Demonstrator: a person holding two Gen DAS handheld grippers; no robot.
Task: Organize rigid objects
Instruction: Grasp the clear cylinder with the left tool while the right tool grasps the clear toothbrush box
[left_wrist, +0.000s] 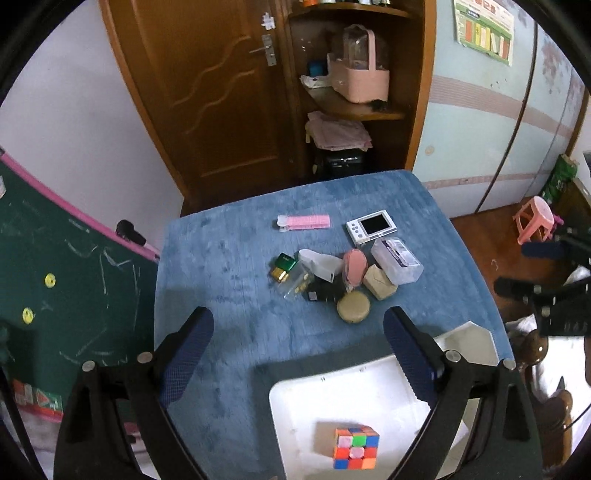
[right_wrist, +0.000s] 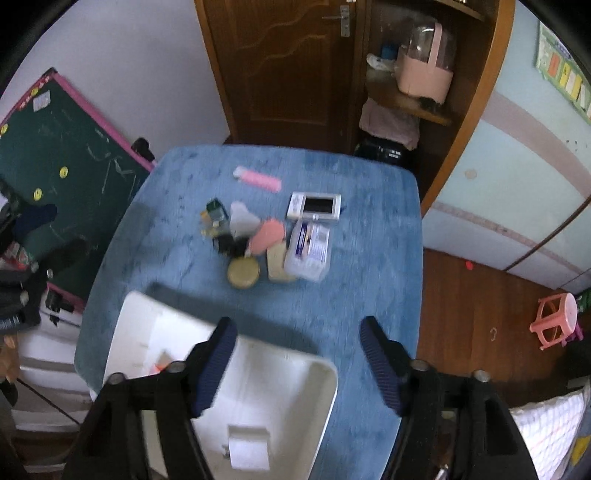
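A white bin (left_wrist: 369, 391) sits at the near edge of the blue-covered table (left_wrist: 229, 266), with a colourful puzzle cube (left_wrist: 356, 447) inside it. My left gripper (left_wrist: 298, 315) hangs open above the bin's far rim, nothing between its fingers. Beyond it lies a heap: a round tan tin (left_wrist: 353, 306), a tan box (left_wrist: 378, 285), a clear plastic box (left_wrist: 397, 261), a pink oval case (left_wrist: 355, 266) and a green-and-gold box (left_wrist: 283, 266). A white screen device (left_wrist: 371, 226) and a pink comb-like item (left_wrist: 304, 221) lie further back. My right gripper (right_wrist: 297, 325) is open and empty above the bin (right_wrist: 280, 380).
A green chalkboard (left_wrist: 55, 266) leans at the table's left. Behind the table are a wooden door (left_wrist: 221, 92) and a shelf with a pink basket (left_wrist: 360, 81). A pink stool (right_wrist: 556, 319) stands on the wooden floor to the right.
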